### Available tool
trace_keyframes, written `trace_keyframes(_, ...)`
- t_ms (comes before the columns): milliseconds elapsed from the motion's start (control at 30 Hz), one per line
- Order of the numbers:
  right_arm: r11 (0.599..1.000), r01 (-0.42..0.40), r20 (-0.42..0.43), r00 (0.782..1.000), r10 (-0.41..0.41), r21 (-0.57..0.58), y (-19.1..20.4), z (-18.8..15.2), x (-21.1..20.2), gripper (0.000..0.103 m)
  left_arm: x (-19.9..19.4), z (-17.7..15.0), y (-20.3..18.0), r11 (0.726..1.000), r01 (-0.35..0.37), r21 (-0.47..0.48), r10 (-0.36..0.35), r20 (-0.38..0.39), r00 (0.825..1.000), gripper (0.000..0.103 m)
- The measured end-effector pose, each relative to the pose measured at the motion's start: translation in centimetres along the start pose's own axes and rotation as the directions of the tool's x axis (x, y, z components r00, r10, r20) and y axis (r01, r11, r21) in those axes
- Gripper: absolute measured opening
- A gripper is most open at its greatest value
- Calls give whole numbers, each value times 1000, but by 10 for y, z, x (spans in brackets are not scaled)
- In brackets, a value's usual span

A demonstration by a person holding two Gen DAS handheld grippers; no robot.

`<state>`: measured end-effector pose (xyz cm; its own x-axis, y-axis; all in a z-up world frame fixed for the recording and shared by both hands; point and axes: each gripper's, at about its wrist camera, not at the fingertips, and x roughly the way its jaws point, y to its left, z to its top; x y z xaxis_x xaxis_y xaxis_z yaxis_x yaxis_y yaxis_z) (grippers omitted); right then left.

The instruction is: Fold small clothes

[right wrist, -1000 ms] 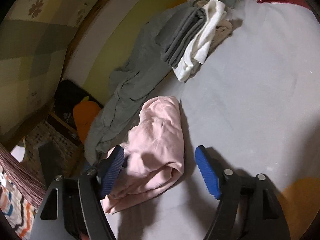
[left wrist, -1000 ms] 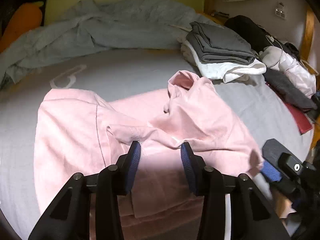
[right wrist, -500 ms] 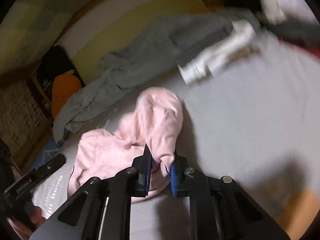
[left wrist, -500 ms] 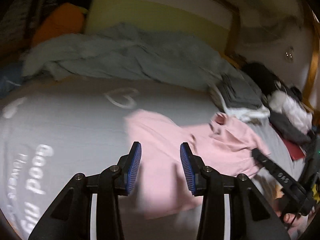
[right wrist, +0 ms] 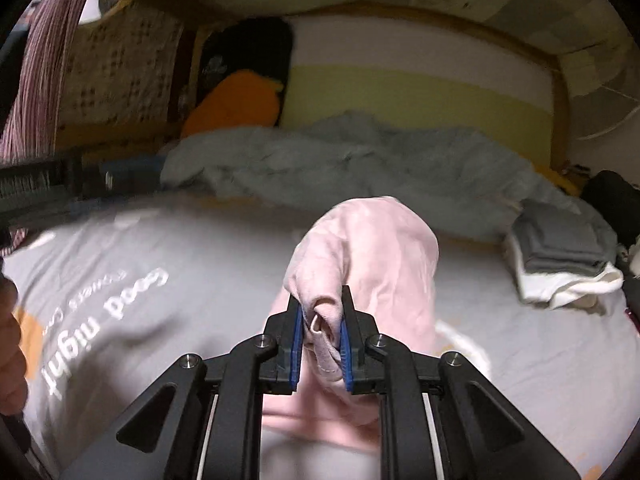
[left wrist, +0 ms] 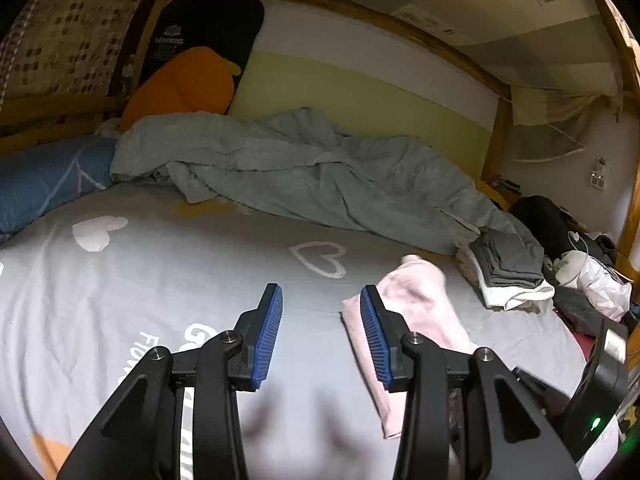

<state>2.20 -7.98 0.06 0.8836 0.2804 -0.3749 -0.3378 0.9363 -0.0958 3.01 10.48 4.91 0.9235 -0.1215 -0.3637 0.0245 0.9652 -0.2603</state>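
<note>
A pink garment (right wrist: 372, 252) hangs bunched from my right gripper (right wrist: 320, 328), which is shut on a fold of it above the grey bed sheet (right wrist: 160, 320). In the left wrist view the same pink garment (left wrist: 420, 304) shows to the right of my left gripper (left wrist: 320, 320), partly hidden behind the right finger. My left gripper is open and empty over the grey sheet (left wrist: 160, 280). Part of the right gripper's body (left wrist: 600, 376) shows at the lower right of that view.
A stack of folded grey and white clothes (left wrist: 508, 272) lies at the right, also in the right wrist view (right wrist: 560, 256). A rumpled grey-green blanket (left wrist: 300, 176) runs along the back. An orange cushion (left wrist: 180, 80) and a blue pillow (left wrist: 40, 184) sit at the left. Dark clutter (left wrist: 576, 248) sits far right.
My right gripper closed on the pink garment and lifted it off the sheet. My left gripper swung left, away from the garment, and stays open.
</note>
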Motion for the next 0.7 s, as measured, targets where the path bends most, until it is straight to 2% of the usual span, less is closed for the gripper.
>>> trace_keyframes(167, 999, 19, -17, 1000, -20, -45, 20, -11, 4, 16, 3, -6, 9, 999, 34, -22, -35, -41, 999, 39)
trace_keyframes(233, 999, 18, -22, 1000, -19, -44, 20, -13, 3, 21, 7, -9, 8, 997, 64, -33, -66, -67, 996, 40)
trace_keyframes(300, 999, -23, -21, 1000, 23, -22, 19, -14, -2, 32, 11, -10, 7, 993, 108, -51, -113, -96, 989, 40)
trace_keyframes(333, 999, -52, -20, 998, 52, -11, 18, -16, -6, 34, 13, -11, 7, 989, 134, -65, -141, -108, 984, 40)
trace_keyframes(433, 994, -109, -34, 993, 110, 16, 15, -21, -18, 34, 13, -15, 5, 976, 185, -110, -196, -93, 976, 40)
trace_keyframes(500, 989, -143, -22, 989, 144, 49, 7, -23, -37, 34, 14, -17, 1, 961, 239, -136, -252, -87, 964, 41)
trace_keyframes(633, 985, -92, 12, 996, 91, 145, -23, -22, -60, 34, 25, -25, -19, 966, 240, -93, -250, -132, 959, 41)
trace_keyframes(700, 980, -56, 15, 998, 54, 190, -39, -22, -61, 34, 34, -31, -27, 962, 256, -97, -269, -163, 949, 41)
